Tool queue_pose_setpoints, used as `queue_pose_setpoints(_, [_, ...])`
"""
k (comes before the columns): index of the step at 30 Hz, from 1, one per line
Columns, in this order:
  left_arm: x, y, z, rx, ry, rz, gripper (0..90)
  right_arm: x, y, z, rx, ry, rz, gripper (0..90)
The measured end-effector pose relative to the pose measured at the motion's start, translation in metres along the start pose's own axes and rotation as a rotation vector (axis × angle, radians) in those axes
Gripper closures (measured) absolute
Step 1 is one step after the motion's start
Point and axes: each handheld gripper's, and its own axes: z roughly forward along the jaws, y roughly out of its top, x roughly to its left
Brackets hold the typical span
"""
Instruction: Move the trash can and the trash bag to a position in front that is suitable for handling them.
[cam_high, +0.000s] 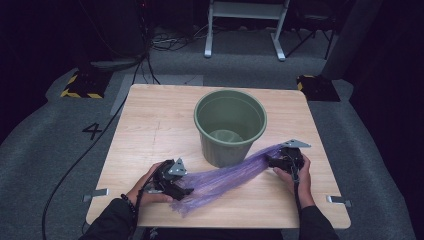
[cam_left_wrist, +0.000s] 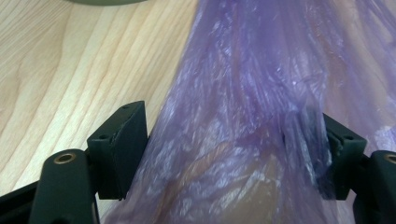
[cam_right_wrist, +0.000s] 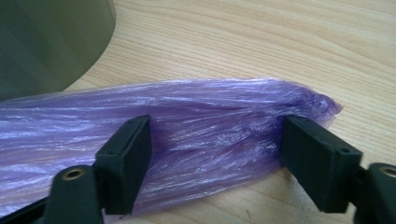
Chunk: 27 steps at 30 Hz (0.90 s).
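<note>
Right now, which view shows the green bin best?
High view: the whole green bin stands upright behind the purple bag, its open top visible. The left gripper view catches a sliver of its base; the right gripper view, part of its wall.

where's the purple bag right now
In the high view the purple plastic bag lies stretched across the table's near half, just in front of the green bucket.

A thin, translucent purple plastic bag (cam_high: 227, 176) lies stretched and crumpled lengthwise across the near part of the wooden table, just in front of the green bucket (cam_high: 230, 125). Its left end fans out wider; its right end bunches to a narrow tip.
</note>
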Motion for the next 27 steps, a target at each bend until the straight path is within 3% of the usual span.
queue_pose_setpoints(4, [0.004, 0.003, 0.004, -0.016, 0.001, -0.006, 20.3, 0.002, 0.001, -0.001, -0.021, 0.058, -0.058, 55.9])
queue_pose_setpoints(10, [0.008, 0.004, 0.010, -0.044, -0.005, -0.008, 17.3, 0.000, -0.001, -0.002, -0.032, 0.081, -0.053, 76.0])
queue_pose_setpoints(13, [0.006, 0.005, 0.009, -0.038, -0.019, -0.002, 15.9, -0.002, -0.001, -0.004, -0.044, 0.087, -0.048, 80.4])
queue_pose_setpoints(16, [0.004, 0.007, 0.002, -0.076, -0.046, 0.010, 16.1, -0.003, -0.003, -0.006, -0.075, 0.094, -0.049, 81.8])
queue_pose_setpoints(18, [0.004, 0.008, -0.007, -0.122, -0.022, -0.004, 16.1, -0.002, -0.004, -0.008, -0.083, 0.078, -0.060, 82.5])
queue_pose_setpoints(23, [0.007, 0.008, -0.024, -0.172, 0.027, -0.038, 15.7, -0.006, -0.007, -0.013, -0.098, 0.068, -0.068, 83.5])
queue_pose_setpoints(27, [0.010, 0.005, -0.030, -0.169, 0.061, -0.034, 15.9, -0.014, -0.011, -0.016, -0.087, 0.050, -0.070, 83.5])
